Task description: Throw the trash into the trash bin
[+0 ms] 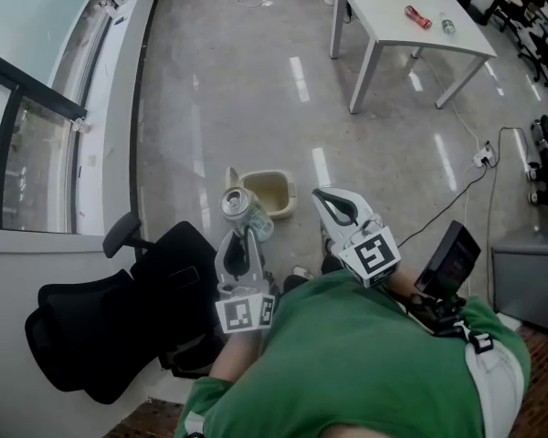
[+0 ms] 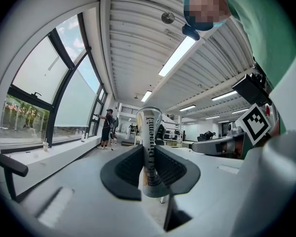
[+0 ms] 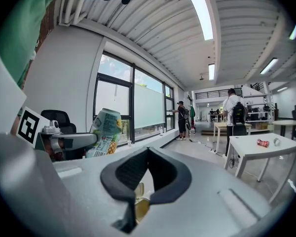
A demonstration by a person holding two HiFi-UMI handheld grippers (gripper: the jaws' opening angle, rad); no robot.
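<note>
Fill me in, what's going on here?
A person in a green shirt holds a gripper in each hand. The left claw is shut on a drink can, held off the floor close to the left edge of the beige trash bin; the can has not been dropped in yet. The right claw is shut with nothing in it, raised beside the bin. Two more small items, one red, lie on the white table farther off.
</note>
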